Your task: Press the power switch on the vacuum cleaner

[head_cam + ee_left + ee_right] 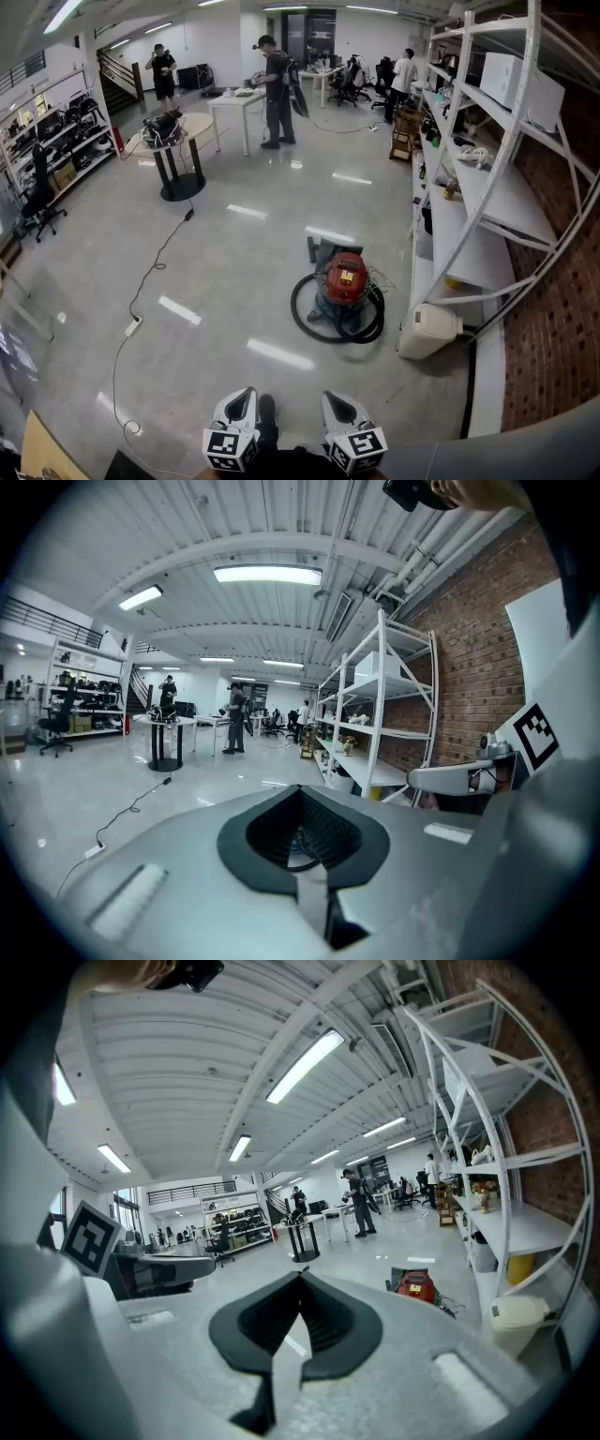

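Observation:
The red vacuum cleaner [345, 281] stands on the glossy floor a few steps ahead, close to the shelving, with its black hose [309, 323] coiled around its base. The right gripper view shows the vacuum cleaner [415, 1285] small and far off, to the right of the jaws. In the left gripper view I cannot make it out. Both grippers are held low near my body, far from the vacuum. My left gripper [246, 394] [302, 787] and right gripper [330, 396] [301, 1272] are shut, jaws meeting at the tips with nothing between them.
White shelving [487, 187] runs along the brick wall at right, with a white canister [429, 330] at its foot. A cable with a power strip [133, 326] trails over the floor at left toward a round black table [178, 150]. People stand at desks far back.

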Tool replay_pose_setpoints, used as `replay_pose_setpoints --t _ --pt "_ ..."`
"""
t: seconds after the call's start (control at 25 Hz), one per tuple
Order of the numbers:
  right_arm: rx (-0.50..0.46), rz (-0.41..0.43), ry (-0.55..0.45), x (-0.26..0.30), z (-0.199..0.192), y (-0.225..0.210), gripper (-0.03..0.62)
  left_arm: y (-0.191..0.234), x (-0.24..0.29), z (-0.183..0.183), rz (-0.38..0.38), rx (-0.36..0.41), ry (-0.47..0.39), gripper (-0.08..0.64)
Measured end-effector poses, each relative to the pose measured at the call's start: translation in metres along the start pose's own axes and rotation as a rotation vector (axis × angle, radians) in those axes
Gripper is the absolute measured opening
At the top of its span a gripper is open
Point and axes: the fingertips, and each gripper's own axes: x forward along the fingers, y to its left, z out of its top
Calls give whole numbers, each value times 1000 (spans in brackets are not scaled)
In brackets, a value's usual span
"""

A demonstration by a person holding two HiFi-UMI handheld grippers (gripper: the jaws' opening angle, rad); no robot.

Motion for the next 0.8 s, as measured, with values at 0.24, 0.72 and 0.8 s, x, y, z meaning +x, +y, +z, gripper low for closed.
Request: replay_pose_setpoints --t 0.24,0.72,0.8 --pt "10 -87 20 18 5 -34 -8 -4 57 4 -78 -24 15 15" --pt "26 -231 100 102 23 -94 -8 32 171 31 -201 -33 48 15" --pt "34 -235 107 123 28 -95 -9 46 185 37 -203 -28 55 15"
